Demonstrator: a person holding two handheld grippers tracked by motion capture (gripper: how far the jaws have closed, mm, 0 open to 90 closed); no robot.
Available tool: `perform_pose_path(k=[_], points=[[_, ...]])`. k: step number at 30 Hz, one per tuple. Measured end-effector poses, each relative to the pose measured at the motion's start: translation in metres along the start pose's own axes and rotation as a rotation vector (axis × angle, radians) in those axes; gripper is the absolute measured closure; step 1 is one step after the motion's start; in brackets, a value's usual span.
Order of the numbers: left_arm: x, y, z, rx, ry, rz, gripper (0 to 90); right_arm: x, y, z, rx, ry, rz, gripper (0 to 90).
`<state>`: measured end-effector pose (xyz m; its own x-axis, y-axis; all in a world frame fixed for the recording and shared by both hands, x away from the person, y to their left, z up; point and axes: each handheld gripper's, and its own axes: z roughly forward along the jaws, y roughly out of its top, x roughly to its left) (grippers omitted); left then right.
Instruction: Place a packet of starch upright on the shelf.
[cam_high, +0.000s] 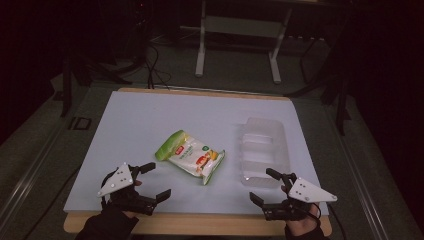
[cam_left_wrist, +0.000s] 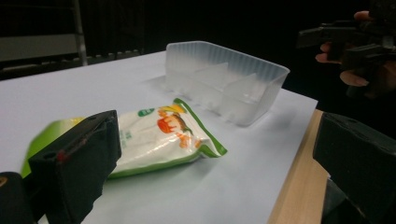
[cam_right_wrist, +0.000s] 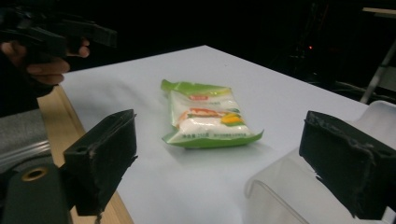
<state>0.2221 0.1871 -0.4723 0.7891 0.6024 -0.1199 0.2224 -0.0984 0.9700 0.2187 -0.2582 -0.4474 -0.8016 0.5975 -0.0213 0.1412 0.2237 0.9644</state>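
Left gripper (cam_high: 155, 181) and right gripper (cam_high: 260, 186) both hover at the table's (cam_high: 140, 115) near edge, jaws spread wide, holding nothing. The snack packet (cam_high: 190, 156) lies flat mid-table between them, just beside the clear plastic tray (cam_high: 264, 150), not touching it

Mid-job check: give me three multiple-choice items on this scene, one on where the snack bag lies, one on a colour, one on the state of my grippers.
1. Where is the snack bag?
A. inside the clear tray
B. on the white sheet, left of the clear tray
C. held in a gripper

2. The bag's border colour?
A. green
B. blue
C. red

3. State of the left gripper and right gripper?
A. both shut
B. both open, holding nothing
C. one holds the tray

Answers: B, the bag lies apart from the tray; A, green edges show; B, jaws stand spread with nothing between them.
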Motion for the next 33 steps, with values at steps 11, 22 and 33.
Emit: perform_pose_path(k=[11, 22, 33], points=[[0.033, 0.014, 0.015, 0.033, 0.038, -0.022, 1.6, 0.005, 0.005, -0.001, -0.011, 0.003, 0.006, 10.6], [0.067, 0.014, 0.040, 0.126, 0.098, -0.072, 4.8, 0.008, 0.004, 0.004, 0.016, 0.009, -0.006, 10.6], [0.101, -0.005, 0.062, 0.271, 0.135, -0.153, 4.8, 0.007, 0.003, 0.005, 0.025, 0.020, 0.004, 11.0]])
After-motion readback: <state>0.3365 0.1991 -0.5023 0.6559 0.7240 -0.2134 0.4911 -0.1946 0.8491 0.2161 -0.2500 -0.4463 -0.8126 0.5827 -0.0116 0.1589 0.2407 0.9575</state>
